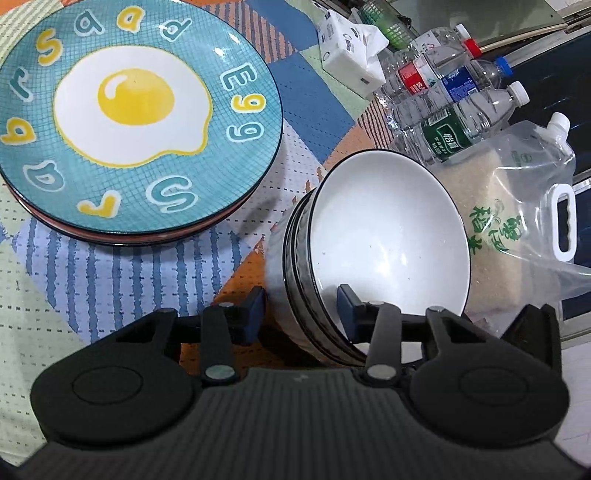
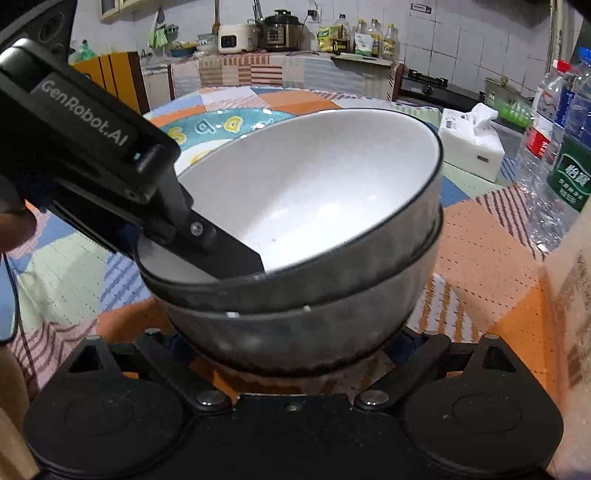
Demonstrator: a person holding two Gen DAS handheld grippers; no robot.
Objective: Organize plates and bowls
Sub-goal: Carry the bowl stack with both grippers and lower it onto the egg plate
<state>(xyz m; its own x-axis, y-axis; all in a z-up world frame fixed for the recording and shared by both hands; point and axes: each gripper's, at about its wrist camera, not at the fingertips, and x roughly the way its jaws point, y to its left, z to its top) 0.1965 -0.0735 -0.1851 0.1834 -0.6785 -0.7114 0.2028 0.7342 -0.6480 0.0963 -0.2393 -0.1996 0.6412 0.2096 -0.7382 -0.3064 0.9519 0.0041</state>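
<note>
A stack of grey bowls with white insides (image 1: 380, 240) stands on the patchwork tablecloth; it fills the right wrist view (image 2: 303, 206). My left gripper (image 1: 301, 310) straddles the bowls' near rim, one finger inside and one outside with a gap to the wall; it also shows in the right wrist view (image 2: 236, 258). My right gripper (image 2: 295, 343) is wide open low around the bottom bowl's base, its fingertips hidden behind the bowl. A teal fried-egg plate (image 1: 133, 110) tops a stack of plates at the left, also seen behind the bowls (image 2: 207, 129).
Several plastic water bottles (image 1: 450, 99) and a clear bag of rice (image 1: 517, 206) lie right of the bowls. A tissue pack (image 1: 347, 48) sits at the back, also in the right wrist view (image 2: 472, 144). A kitchen counter with appliances (image 2: 280, 33) stands beyond the table.
</note>
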